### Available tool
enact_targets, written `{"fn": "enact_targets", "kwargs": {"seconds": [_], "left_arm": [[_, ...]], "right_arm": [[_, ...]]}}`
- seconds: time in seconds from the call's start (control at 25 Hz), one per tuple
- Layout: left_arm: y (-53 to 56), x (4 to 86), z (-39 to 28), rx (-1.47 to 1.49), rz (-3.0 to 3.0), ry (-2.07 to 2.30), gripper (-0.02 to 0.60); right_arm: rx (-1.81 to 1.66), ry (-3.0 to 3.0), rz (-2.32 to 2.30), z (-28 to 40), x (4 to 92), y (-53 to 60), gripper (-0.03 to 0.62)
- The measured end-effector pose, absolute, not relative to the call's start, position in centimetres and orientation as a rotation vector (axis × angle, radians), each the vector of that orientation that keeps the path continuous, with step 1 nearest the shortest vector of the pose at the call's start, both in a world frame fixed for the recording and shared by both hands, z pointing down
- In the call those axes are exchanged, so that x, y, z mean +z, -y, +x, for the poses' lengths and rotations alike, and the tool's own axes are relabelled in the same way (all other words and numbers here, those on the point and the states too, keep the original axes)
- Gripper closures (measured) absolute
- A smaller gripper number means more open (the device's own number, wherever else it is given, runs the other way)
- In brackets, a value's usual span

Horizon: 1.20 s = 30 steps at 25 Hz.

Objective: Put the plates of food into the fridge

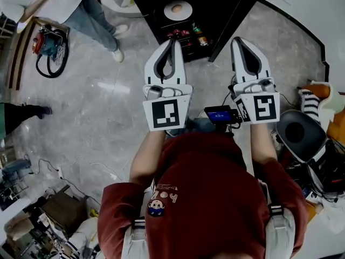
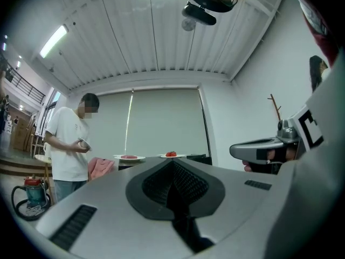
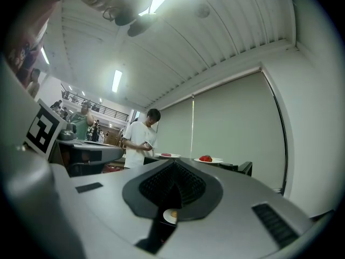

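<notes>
In the head view my left gripper (image 1: 172, 41) and right gripper (image 1: 240, 39) are held side by side in front of a black fridge (image 1: 226, 4) whose door stands open. Both grippers are shut and hold nothing. A white plate with orange food (image 1: 178, 8) sits in the fridge just beyond the left gripper. Below it are small cans (image 1: 197, 35). In the left gripper view, past the shut left gripper (image 2: 172, 163), two plates with red food (image 2: 128, 157) (image 2: 170, 155) rest on a dark surface. The right gripper view shows them too (image 3: 168, 155) (image 3: 206, 159), beyond the right gripper (image 3: 173, 166).
A person in a white shirt and jeans (image 1: 81, 7) stands at the far left of the fridge. A red and blue vacuum cleaner (image 1: 48, 45) lies on the floor to the left. A black round seat (image 1: 301, 134) and clutter sit at the right.
</notes>
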<state>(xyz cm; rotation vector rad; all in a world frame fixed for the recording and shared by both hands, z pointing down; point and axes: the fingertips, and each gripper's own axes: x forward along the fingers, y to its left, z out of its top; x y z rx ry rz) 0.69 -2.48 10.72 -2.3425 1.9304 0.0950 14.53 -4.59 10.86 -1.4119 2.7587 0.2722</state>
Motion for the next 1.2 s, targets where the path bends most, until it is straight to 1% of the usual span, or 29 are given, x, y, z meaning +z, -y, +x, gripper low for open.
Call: {"fn": "enact_targets", "kwargs": {"seconds": [0.44, 0.84, 1.2], "left_arm": [[2.8, 11.8, 0.9, 0.085, -2.363, -1.943, 0.575], [1.8, 10.6, -0.2, 0.11, -2.359, -1.947, 0.575], [2.5, 12.9, 0.3, 0.085, -2.345, -1.974, 0.575]], "right_arm": [[0.275, -2.745, -1.455, 15.4, 11.4, 5.1, 0.583], [0.3, -2.741, -1.459, 14.6, 9.9, 4.2, 0.583], [0.29, -2.748, -1.462, 15.7, 11.9, 5.0, 0.583]]}}
